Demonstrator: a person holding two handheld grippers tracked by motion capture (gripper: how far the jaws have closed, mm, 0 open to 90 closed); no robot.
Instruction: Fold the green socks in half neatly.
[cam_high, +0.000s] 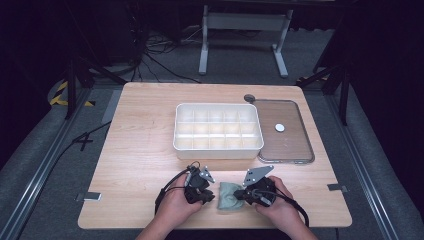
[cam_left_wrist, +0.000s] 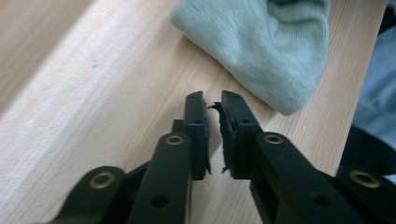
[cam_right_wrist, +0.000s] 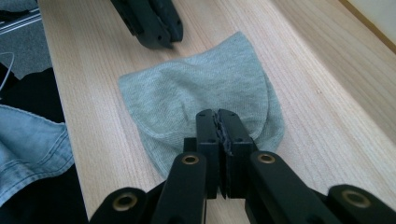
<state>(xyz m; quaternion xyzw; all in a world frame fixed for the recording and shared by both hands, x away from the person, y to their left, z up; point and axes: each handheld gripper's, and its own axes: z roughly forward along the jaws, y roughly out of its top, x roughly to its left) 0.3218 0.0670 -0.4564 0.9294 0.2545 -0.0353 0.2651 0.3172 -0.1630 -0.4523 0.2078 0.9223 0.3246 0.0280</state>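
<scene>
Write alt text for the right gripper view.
The right gripper, jaws shut, sits over a folded grey-green sock on a light wooden table. The left gripper reaches in from the top, jaws together, just beyond the sock.

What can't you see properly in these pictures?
- Sock: right gripper view, the right gripper covers its near edge, so whether any cloth is pinched is hidden.
- Sock's far end: left gripper view, cut off by the top edge.
- White disc on the lid: high view, too small.

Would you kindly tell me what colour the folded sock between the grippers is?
The sock is a pale grey-green knit, seen best in the right gripper view.
</scene>
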